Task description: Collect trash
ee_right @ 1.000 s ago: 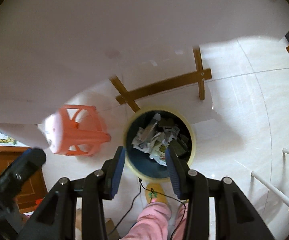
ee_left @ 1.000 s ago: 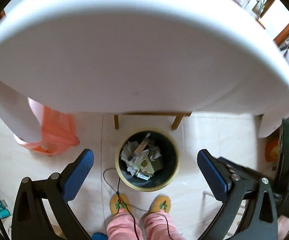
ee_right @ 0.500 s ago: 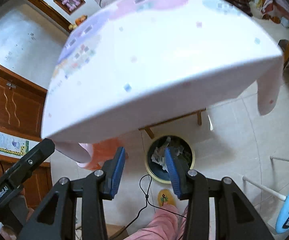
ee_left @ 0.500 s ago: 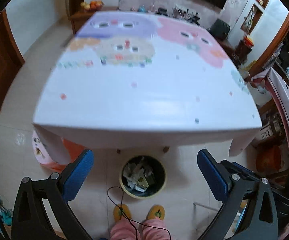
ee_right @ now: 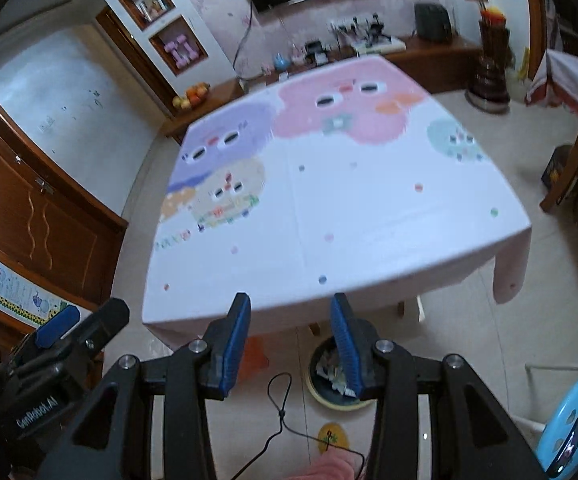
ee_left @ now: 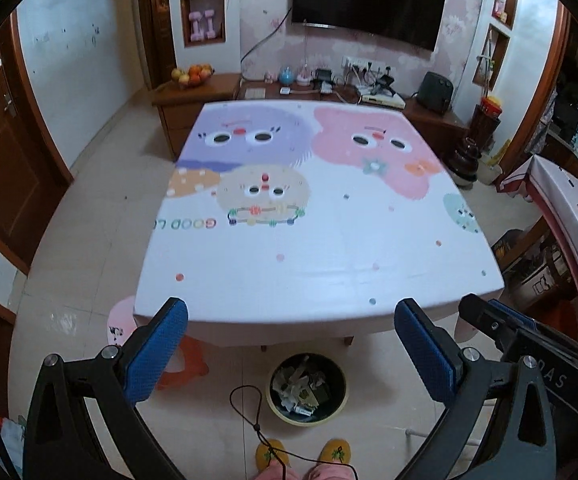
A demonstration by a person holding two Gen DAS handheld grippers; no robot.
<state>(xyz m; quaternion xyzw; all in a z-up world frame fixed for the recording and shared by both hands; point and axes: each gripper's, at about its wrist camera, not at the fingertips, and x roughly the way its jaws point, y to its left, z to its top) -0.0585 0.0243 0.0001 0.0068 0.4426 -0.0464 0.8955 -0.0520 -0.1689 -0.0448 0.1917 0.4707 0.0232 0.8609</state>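
both grippers are being held above the table [ee_left: 321, 264], nothing between their fingers. the left gripper [ee_left: 291, 354] is being kept spread wide, the right gripper [ee_right: 289, 346] partly spread. trash is being kept in the bin [ee_left: 307, 389] on the floor below the table's near edge, by the slippers [ee_left: 272, 455].

The table [ee_left: 321, 240] top is bare across its whole cloth, open to reach from above. Below its near edge the trash bin [ee_left: 307, 390] stands on open floor, its mouth unobstructed. An orange stool [ee_left: 181, 364] crowds the bin's left; a loose cord [ee_left: 249, 408] lies between them.
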